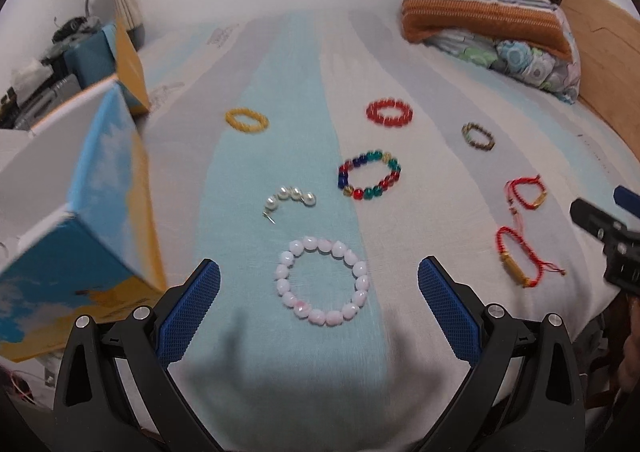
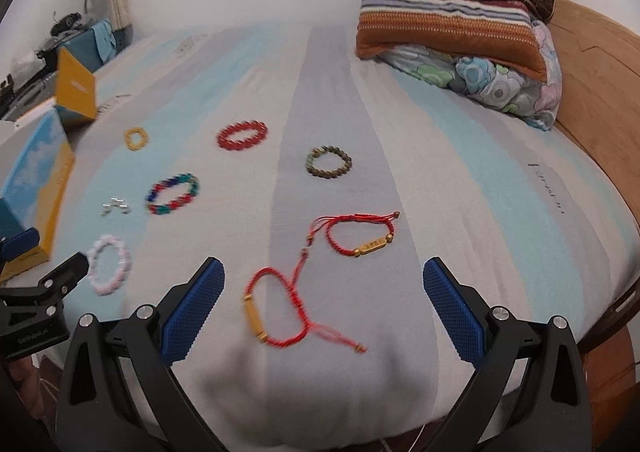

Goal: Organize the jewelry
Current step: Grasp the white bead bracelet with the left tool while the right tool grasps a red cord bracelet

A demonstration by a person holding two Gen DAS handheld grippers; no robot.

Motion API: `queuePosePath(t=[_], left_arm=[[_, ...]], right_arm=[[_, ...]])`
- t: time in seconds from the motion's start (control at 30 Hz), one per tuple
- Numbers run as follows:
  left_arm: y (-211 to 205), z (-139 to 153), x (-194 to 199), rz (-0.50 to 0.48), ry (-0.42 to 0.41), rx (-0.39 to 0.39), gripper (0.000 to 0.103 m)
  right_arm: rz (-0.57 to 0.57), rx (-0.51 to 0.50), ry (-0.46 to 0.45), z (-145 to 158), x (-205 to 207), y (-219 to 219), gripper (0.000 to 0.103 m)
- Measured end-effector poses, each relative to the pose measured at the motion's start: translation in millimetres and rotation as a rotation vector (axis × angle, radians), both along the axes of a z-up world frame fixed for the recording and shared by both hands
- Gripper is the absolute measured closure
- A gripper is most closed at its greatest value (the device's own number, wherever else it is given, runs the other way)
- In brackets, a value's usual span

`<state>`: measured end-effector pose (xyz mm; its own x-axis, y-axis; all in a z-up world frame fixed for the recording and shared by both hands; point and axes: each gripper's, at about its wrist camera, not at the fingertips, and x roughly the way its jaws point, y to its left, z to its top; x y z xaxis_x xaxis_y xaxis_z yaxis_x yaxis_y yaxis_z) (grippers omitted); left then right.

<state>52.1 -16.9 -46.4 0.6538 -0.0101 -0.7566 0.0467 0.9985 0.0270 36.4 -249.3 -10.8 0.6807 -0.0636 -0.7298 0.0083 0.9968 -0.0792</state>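
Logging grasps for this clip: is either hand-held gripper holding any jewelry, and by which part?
Nothing is held. The left hand-held gripper and right hand-held gripper are both open and empty.

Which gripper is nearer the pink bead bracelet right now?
Left. The left gripper is open directly over the pink bead bracelet, fingers either side. The right gripper sits off to its right, open above a red cord bracelet.

Bed (image 2: 460,179) with striped sheet. Lying on it, apart: pink bracelet (image 1: 321,281), pearl piece (image 1: 291,197), multicoloured bracelet (image 1: 369,175), yellow bracelet (image 1: 246,120), red bead bracelet (image 1: 389,113), brown bracelet (image 2: 329,162), two red cord bracelets (image 2: 362,238). Box (image 1: 80,219) at left edge; folded bedding (image 2: 452,31) at far right corner.
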Motion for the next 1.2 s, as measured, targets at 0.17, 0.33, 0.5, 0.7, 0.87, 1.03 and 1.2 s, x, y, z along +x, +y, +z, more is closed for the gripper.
queuePosePath(t=[0.17, 0.33, 0.5, 0.7, 0.87, 1.03, 1.2], left_arm=[[-2.3, -32.6, 23.1, -0.007, 0.061, 0.007, 0.006], [-1.1, -54.2, 36.8, -0.010, 0.103, -0.007, 0.006], [-3.4, -60.9, 39.3, -0.018, 0.094, 0.004, 0.006], [-2.5, -60.1, 36.3, -0.027, 0.094, -0.012, 0.023], [-3.4, -56.6, 31.8, -0.037, 0.098, -0.028, 0.051], [-3.0, -54.3, 29.4, -0.038, 0.112, -0.043, 0.077], [-0.1, -50.4, 25.3, -0.041, 0.120, -0.065, 0.083]], right_arm=[[-0.040, 0.004, 0.061, -28.3, 34.7, -25.7, 0.011], [-0.057, 0.022, 0.109, -52.9, 58.4, -41.2, 0.014], [-0.051, 0.021, 0.144, -72.1, 74.0, -42.7, 0.020], [-0.057, 0.084, 0.185, -88.2, 82.5, -50.4, 0.036], [-0.073, 0.113, 0.181, -87.6, 82.6, -56.3, 0.063], [-0.082, 0.125, 0.181, -86.4, 82.4, -61.1, 0.089], [-0.077, 0.128, 0.166, -82.4, 77.8, -63.3, 0.101]])
